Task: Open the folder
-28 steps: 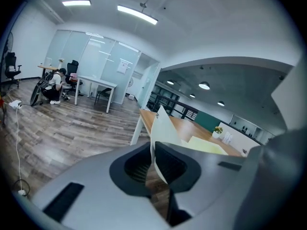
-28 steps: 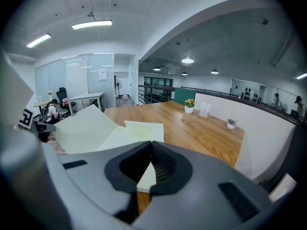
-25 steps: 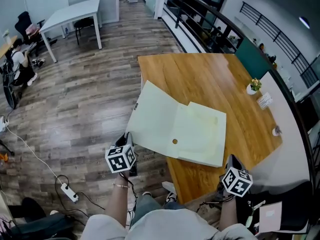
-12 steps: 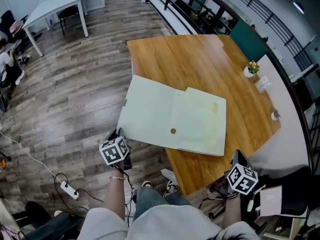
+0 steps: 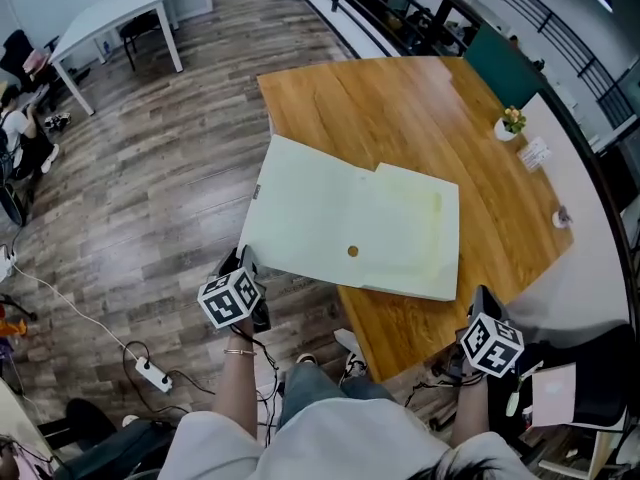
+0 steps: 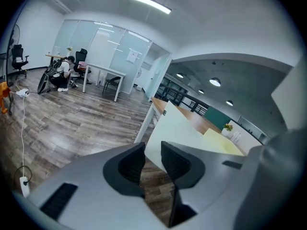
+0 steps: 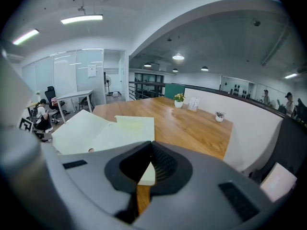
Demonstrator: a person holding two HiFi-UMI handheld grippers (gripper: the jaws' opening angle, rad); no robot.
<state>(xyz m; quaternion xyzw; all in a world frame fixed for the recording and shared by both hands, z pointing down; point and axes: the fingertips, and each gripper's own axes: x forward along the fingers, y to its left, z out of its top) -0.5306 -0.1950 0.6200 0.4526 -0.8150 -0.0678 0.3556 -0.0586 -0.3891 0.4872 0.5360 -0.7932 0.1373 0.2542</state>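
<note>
A pale cream folder lies open on the wooden table. Its left cover juts out past the table's left edge over the floor; its right half lies flat on the wood. My left gripper is at the cover's near-left corner. In the left gripper view the jaws of this gripper are opening, with a narrow gap, and the cover's corner shows in that gap without being pressed. My right gripper hangs off the table's near edge by the folder's near-right corner; its jaws meet at the tips.
A small potted plant, a card sign and a small object stand along the table's far right by a white ledge. A power strip and cable lie on the wooden floor at left. A white table stands far back.
My left gripper has sunk a little and drawn slightly back from the cover's corner, and the cover now lies flatter. The right gripper has stayed by the table's near edge.
</note>
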